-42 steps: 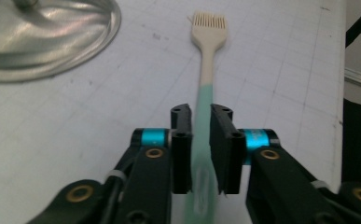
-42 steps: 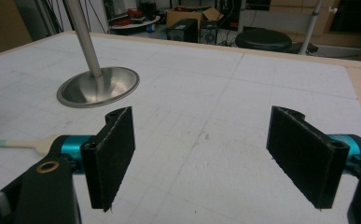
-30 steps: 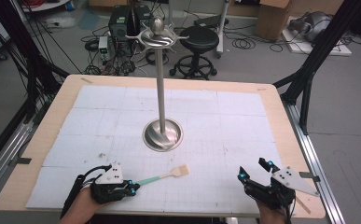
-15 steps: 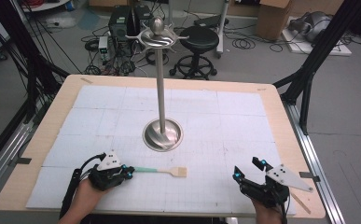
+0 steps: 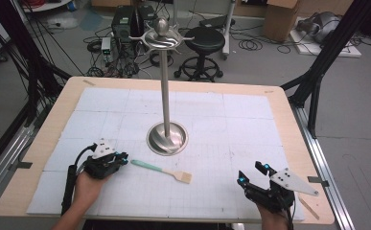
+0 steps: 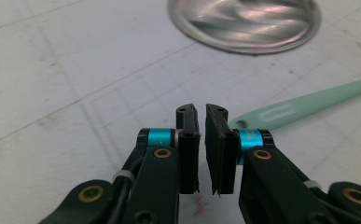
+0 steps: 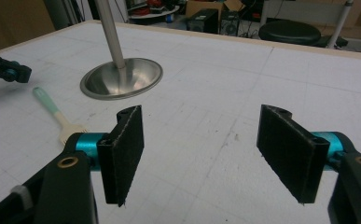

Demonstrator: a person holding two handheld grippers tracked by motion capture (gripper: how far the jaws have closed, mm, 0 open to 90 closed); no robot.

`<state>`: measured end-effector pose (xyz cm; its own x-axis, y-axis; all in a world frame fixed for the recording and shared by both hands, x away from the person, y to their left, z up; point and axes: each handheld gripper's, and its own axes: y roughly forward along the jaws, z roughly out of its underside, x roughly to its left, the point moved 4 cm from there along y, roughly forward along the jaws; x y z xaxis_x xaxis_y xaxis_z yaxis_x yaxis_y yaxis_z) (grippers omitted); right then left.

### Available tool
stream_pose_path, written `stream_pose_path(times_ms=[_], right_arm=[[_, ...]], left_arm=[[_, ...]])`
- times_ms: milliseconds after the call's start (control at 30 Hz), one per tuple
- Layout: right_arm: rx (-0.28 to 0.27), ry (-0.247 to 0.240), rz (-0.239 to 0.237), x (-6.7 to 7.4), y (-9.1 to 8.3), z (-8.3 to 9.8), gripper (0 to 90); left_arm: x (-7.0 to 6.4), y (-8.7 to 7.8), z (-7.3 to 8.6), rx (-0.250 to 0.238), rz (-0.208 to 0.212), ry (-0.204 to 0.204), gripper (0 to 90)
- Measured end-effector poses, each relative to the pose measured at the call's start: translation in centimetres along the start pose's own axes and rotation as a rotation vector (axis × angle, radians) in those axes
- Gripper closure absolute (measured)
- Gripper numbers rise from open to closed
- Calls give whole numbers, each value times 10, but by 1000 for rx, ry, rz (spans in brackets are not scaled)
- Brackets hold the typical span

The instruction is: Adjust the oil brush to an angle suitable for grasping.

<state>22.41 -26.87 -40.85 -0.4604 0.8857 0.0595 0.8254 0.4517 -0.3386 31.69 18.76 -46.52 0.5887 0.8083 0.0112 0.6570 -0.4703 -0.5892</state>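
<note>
We see a small spatula (image 5: 161, 170) lying flat on the white gridded mat (image 5: 250, 124) that covers the wooden table (image 5: 61, 112), in front of the round base of a tall metal stand (image 5: 166, 136) and a little to its near side. Its handle is slim and pale mint green, with a rounded end and a faint embossed label along its length; it widens into a short, flat head of light tan, wood-like colour, squared at the tip. The handle end points toward our left gripper (image 5: 121, 158), the head toward the middle of the table. In the left gripper view the green handle (image 6: 304, 105) lies just beyond and to the right of the left gripper (image 6: 201, 116), close to the jaw tips but not between them; a narrow slit separates the pads, which have just been opening slightly and clasp nothing. In the right gripper view the spatula (image 7: 59, 116) lies off to the left, near the stand's shiny dish-shaped base (image 7: 122, 77). Our right gripper (image 5: 252, 172) rests at the near right part of the table, well apart from the spatula, its jaws spread wide with only bare mat between them, though they have just been closing a little.
</note>
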Motion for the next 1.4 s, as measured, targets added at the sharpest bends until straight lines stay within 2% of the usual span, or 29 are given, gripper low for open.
stream_pose_path(times_ms=[67,133,233,267,433,633,867,1167,1300,1333,1400], right_arm=[[0,2,1,1,-1,0,305],[0,-2,0,1,-1,-1,306],[-2,-4,-1,1,-1,-1,307],[-3,-2,-1,0,-2,-1,307],[-7,6,3,-2,-4,-1,307],[-7,5,5,-2,-4,-1,307],[-12,9,9,-2,-5,-1,306],[-13,15,9,-3,-7,-1,307],[-13,14,2,-2,-5,-2,308],[-11,11,-1,-1,-4,-2,309],[-9,11,0,-1,-4,-2,309]], left_arm=[[4,3,1,0,9,-20,847],[2,8,1,7,31,-15,863],[-2,14,1,21,38,-6,887],[-3,14,0,19,53,-19,894],[-16,17,-3,44,80,9,895],[-28,18,-6,51,107,-2,894],[-58,27,-12,51,123,22,893],[-95,42,-22,41,179,34,893],[-110,51,-28,38,191,45,894],[-117,55,-32,38,201,51,894],[-123,59,-34,32,215,40,894]])
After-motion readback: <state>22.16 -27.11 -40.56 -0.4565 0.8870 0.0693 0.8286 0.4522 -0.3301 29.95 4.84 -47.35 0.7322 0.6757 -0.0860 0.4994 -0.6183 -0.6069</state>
